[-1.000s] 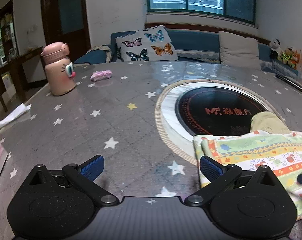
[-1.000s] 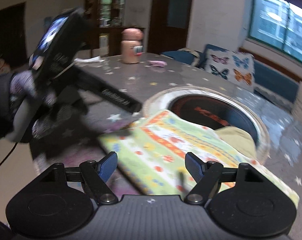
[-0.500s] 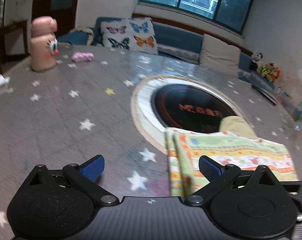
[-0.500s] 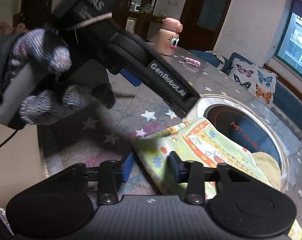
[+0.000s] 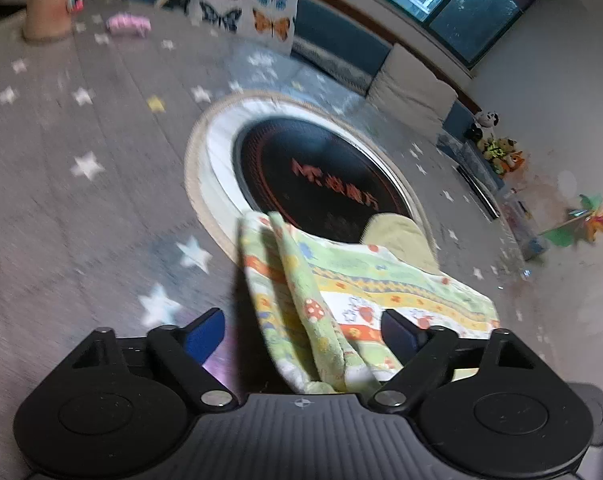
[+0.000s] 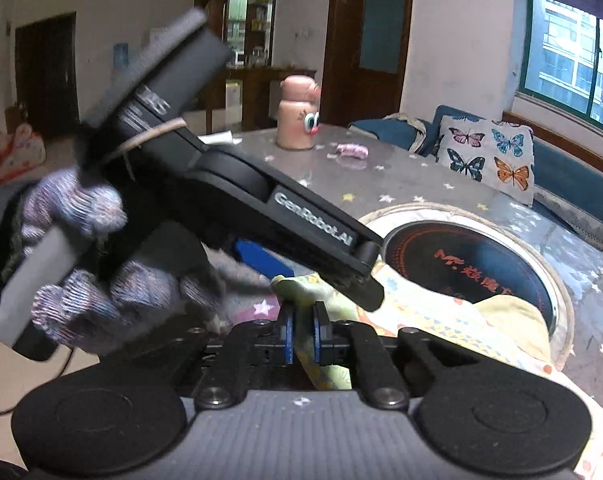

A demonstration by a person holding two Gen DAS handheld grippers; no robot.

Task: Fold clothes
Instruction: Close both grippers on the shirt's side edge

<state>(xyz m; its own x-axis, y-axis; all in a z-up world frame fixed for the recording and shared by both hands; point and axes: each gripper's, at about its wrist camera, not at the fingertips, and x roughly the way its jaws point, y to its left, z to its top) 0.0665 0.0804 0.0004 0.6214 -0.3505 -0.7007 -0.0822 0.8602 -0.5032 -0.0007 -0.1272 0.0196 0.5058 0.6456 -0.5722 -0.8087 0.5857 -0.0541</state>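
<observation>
A folded green and yellow patterned garment (image 5: 365, 292) lies on the star-print table, partly over the round black cooktop (image 5: 317, 176). My left gripper (image 5: 301, 336) is open, its fingers astride the garment's near corner. My right gripper (image 6: 301, 334) is shut on a bunched edge of the same garment (image 6: 441, 316). The left gripper's body (image 6: 261, 216), held in a gloved hand (image 6: 81, 260), crosses the right wrist view just above the cloth.
A pink character bottle (image 6: 299, 118) and a small pink object (image 6: 353, 151) stand at the table's far side. A butterfly cushion (image 6: 489, 156) lies on the blue sofa behind. A round woven ring (image 5: 199, 168) frames the cooktop.
My right gripper has closed on the garment's edge. My left gripper has moved right and forward, so the garment's corner now lies between its open fingers.
</observation>
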